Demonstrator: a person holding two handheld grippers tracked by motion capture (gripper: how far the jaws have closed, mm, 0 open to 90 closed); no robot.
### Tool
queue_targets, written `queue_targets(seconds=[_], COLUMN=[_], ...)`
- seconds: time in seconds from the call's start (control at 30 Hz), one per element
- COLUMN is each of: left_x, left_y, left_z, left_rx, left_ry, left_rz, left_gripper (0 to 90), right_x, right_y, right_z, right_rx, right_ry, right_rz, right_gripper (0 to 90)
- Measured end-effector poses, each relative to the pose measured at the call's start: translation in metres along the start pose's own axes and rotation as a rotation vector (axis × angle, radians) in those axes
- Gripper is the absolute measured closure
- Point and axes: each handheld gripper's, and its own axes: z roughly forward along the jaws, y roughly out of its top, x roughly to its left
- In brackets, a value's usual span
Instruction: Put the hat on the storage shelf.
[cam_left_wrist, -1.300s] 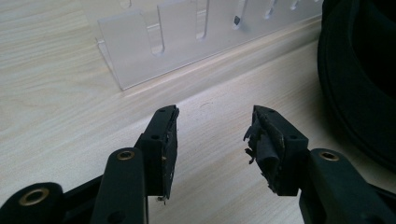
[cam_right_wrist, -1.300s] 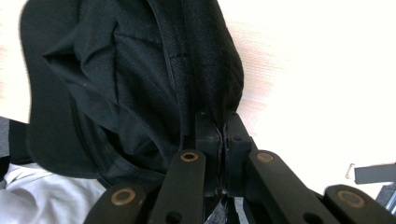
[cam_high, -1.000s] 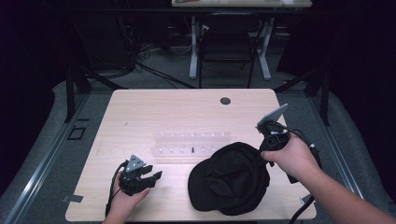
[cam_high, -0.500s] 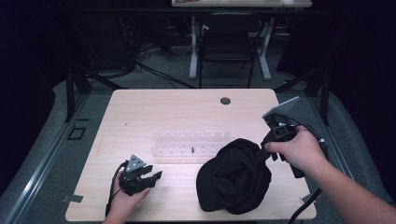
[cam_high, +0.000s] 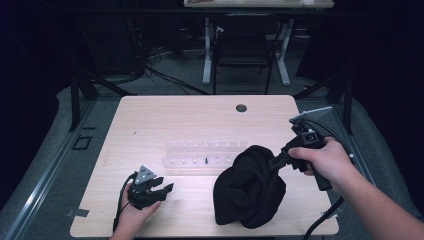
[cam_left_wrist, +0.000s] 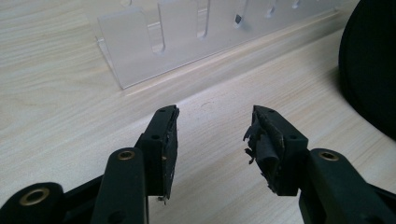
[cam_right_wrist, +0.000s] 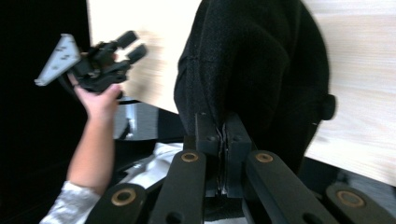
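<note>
hat: black cap (cam_high: 250, 187), soft fabric, sags where lifted; light, floppy, won't slip much.
hat location: near-right part of the bench (cam_high: 150, 120), right edge raised, the rest resting on the wood, just in front of the clear rack (cam_high: 200, 152).
hold point: pinch at edge or brim; a grip on the crown would likely just bunch the cloth.
right gripper (cam_right_wrist: 223, 140): jaws clenched on a fold of the cap, tilted up to the right.
left gripper (cam_left_wrist: 212, 135): jaws released, nothing between them, resting low on the bench at near left.
change vs earlier: right hand has risen and pulled right; cap bunched taller and narrower than half a second ago. Left gripper unmoved.
</note>
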Motion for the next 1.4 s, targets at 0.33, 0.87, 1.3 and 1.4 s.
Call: queue_targets(seconds=[0.33,0.87,1.3,1.4], left_x=[0.000,0.000,-0.001,-0.002], left_y=[-0.001,-0.001,-0.001,-0.001], left_z=[0.001,0.001,0.003,0.003], left_rx=[-0.019,-0.012,-0.017,-0.018], left_ry=[0.001,0.000,0.000,-0.001], left_rz=[-0.011,-0.005,-0.002,-0.005], left_gripper=[51.5,48.7,47.1,46.9], right_x=[0.013,0.029,0.046,0.051], right_y=[-0.005,0.002,0.025,0.031], right_z=[-0.012,-0.045,-0.050,-0.049], right_rx=[-0.028,-0.151,-0.198,-0.212], right_ry=[0.123,0.201,0.215,0.211], right_rz=[-0.018,-0.074,-0.113,-0.116], right_gripper=[88.3,88.2,88.2,88.2])
